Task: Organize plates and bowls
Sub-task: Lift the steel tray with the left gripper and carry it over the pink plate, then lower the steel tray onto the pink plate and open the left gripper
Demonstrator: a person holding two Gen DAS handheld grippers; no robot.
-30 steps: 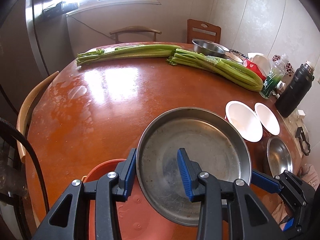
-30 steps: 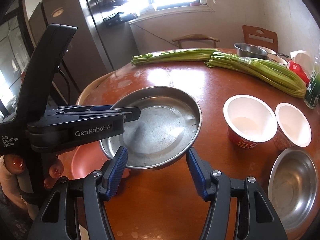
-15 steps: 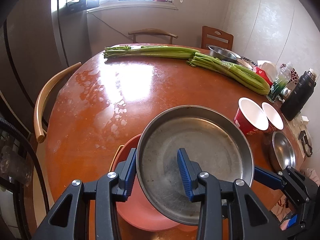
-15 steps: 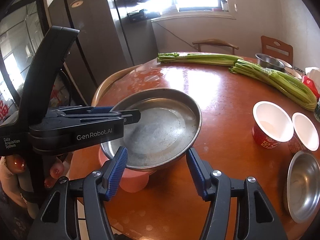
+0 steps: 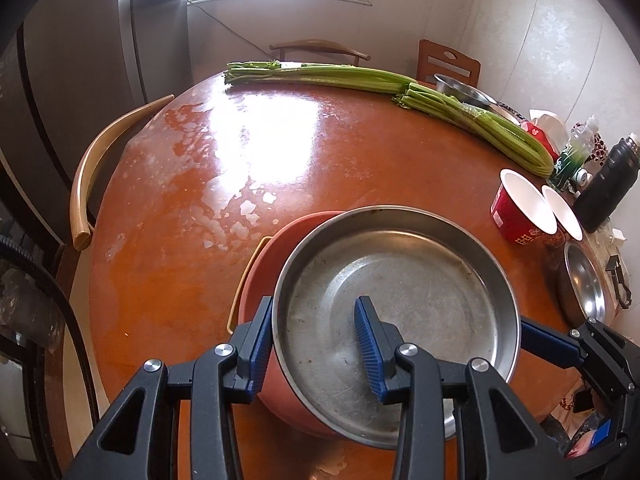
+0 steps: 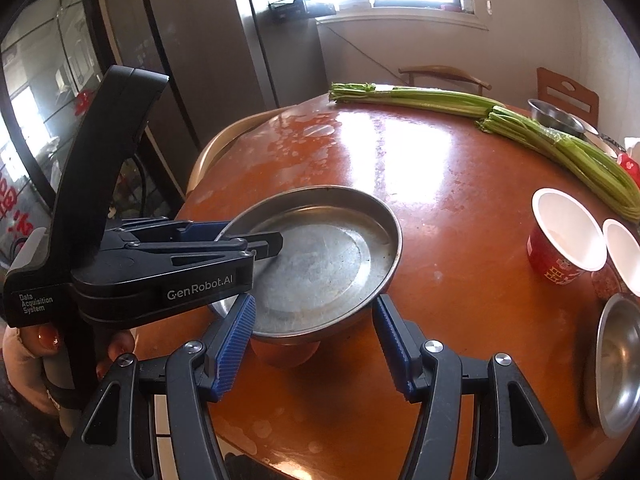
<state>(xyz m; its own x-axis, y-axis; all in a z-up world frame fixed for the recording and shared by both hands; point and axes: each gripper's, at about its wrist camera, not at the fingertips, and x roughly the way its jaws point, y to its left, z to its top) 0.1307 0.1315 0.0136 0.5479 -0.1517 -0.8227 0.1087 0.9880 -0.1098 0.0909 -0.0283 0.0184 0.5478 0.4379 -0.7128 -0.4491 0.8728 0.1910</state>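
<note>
Plate heading: steel plate [image 5: 400, 304] is round, so it has no long axis; its open face looks up and it sits about level, tipped slightly toward my right side in the right wrist view [image 6: 320, 256].
Plate place: it is held above the near edge of the bench [image 5: 280, 152], partly over an orange-pink bowl [image 5: 272, 264] that shows under its left and near rim. I cannot tell whether plate and bowl touch.
Left hand-held gripper [image 5: 316, 340]: my fingers pinch the plate's near-left rim, one blue pad outside the wall and one inside on the plate's floor. In the right wrist view it reaches in level from the left [image 6: 248, 240], with my left hand [image 6: 36, 344] wrapped round its handle low at the frame edge.
Right hand-held gripper [image 6: 312, 340]: spread wide, low in front of the plate's near edge, a pad to each side and neither touching the rim.
Plate look: shallow, flat-bottomed, with a raised wall; dull grey metal, scratched and stained, with a brighter rolled rim.
Other dishes: two red paper cups [image 5: 520, 216] with white insides stand side by side to the right, and a small steel bowl [image 5: 584, 284] sits just nearer than them at the bench edge.
Far side: celery stalks [image 5: 400, 92] lie along the back of the bench.
</note>
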